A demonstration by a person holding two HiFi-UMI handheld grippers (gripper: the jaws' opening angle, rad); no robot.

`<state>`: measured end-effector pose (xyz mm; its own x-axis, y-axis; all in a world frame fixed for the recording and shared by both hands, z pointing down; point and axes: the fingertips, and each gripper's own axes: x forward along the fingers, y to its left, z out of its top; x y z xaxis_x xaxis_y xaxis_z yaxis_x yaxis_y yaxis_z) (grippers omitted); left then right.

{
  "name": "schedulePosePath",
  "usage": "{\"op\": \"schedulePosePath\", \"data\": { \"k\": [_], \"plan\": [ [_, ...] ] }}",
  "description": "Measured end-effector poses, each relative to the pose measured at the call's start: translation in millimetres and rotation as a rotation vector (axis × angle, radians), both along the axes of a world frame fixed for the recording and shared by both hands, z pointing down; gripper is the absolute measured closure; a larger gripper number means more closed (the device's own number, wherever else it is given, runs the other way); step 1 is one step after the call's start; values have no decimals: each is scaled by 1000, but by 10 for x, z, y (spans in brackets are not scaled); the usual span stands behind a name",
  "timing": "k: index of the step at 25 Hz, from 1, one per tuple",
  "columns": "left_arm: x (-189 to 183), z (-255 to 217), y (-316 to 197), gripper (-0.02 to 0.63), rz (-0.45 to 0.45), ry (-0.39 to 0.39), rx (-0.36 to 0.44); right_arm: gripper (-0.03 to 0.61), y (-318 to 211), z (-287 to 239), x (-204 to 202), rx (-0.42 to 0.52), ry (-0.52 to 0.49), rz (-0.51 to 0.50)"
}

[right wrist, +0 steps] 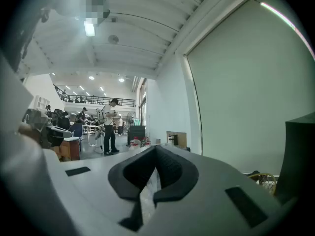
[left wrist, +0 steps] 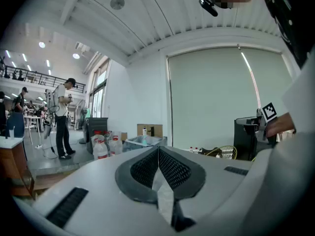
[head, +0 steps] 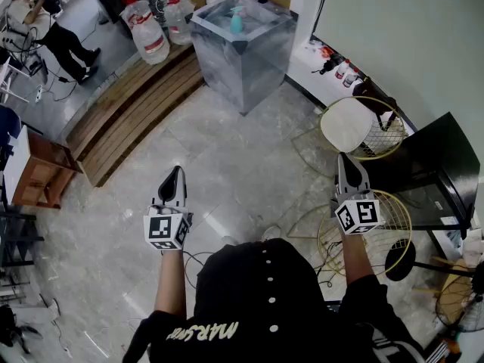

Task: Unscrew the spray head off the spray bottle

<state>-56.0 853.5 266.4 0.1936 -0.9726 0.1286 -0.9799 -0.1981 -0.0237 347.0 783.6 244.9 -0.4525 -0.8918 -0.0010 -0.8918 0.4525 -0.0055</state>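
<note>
A teal spray bottle (head: 236,21) with its spray head on stands upright on a grey box-like table (head: 246,66), far ahead of me across the floor. In the left gripper view the bottle (left wrist: 144,139) shows small above the jaws. My left gripper (head: 175,172) hangs over the marble floor, jaws together and nothing in them; its dark pads meet (left wrist: 158,150). My right gripper (head: 345,159) is held level with it at the right, also shut and empty, its tips touching (right wrist: 155,149). Both are well short of the bottle.
Large water jugs (head: 151,32) stand left of the grey table, beside a low wooden platform (head: 128,104). A wire chair (head: 355,127), a black table (head: 431,172) and a wire stool (head: 370,229) crowd the right. A person (head: 45,29) stands at the far left.
</note>
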Motion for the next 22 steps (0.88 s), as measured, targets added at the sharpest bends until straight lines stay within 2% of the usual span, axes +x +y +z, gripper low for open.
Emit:
{"op": "schedulePosePath", "data": {
  "k": [6, 12, 16, 22],
  "plan": [
    [109, 23, -98, 588, -9, -13, -11, 566, -125, -3, 17, 9, -11, -33],
    [265, 55, -204, 588, -26, -23, -16, 565, -210, 68, 156, 4, -79, -60],
    [304, 84, -286, 588, -59, -13, -25, 566, -376, 120, 212, 0, -62, -70],
    [317, 195, -548, 588, -45, -23, -51, 566, -656, 211, 170, -19, -46, -75]
  ]
}}
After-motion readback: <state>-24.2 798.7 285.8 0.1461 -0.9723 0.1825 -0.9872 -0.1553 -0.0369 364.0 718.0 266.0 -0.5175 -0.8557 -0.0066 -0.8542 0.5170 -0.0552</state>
